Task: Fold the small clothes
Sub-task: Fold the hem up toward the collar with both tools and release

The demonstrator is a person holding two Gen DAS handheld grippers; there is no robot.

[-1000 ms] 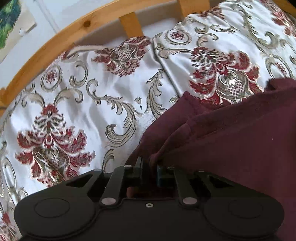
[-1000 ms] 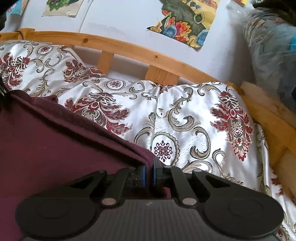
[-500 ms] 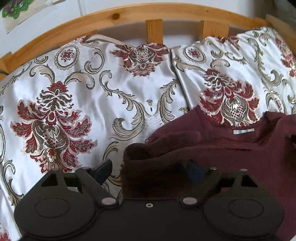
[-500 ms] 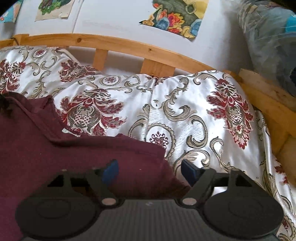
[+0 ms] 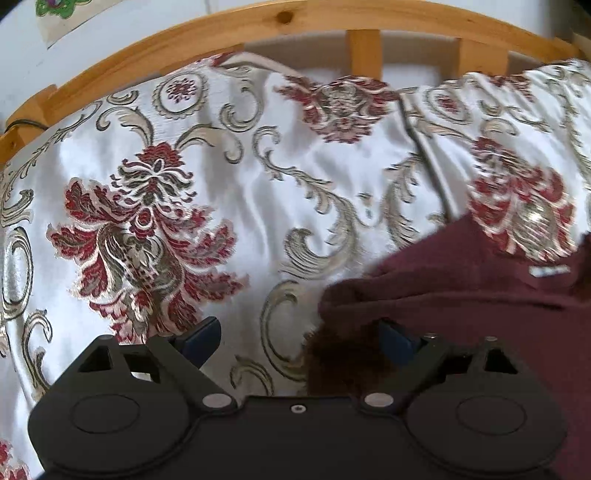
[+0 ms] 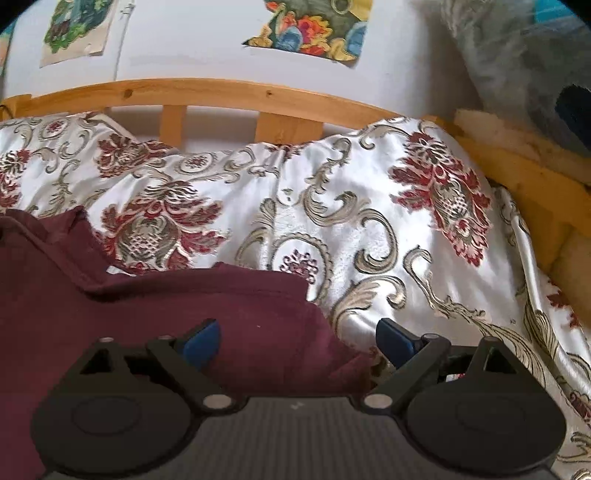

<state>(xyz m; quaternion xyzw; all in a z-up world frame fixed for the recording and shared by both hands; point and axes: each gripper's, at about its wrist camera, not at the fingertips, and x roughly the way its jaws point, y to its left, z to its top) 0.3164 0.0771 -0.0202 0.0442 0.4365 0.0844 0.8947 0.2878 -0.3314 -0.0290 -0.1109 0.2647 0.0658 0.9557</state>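
A dark maroon garment lies on the patterned bedspread, at the lower right of the left wrist view and the lower left of the right wrist view. A white neck label shows near its collar. My left gripper is open over the garment's left corner, holding nothing. My right gripper is open over the garment's right corner, holding nothing.
A white satin bedspread with red and gold floral pattern covers the bed. A wooden slatted headboard runs behind it, with a wooden side rail on the right. Posters hang on the wall.
Both grippers were shut on the garment's corners a second ago. They have opened and let go, the garment now lies flat, and the left gripper has drifted left.
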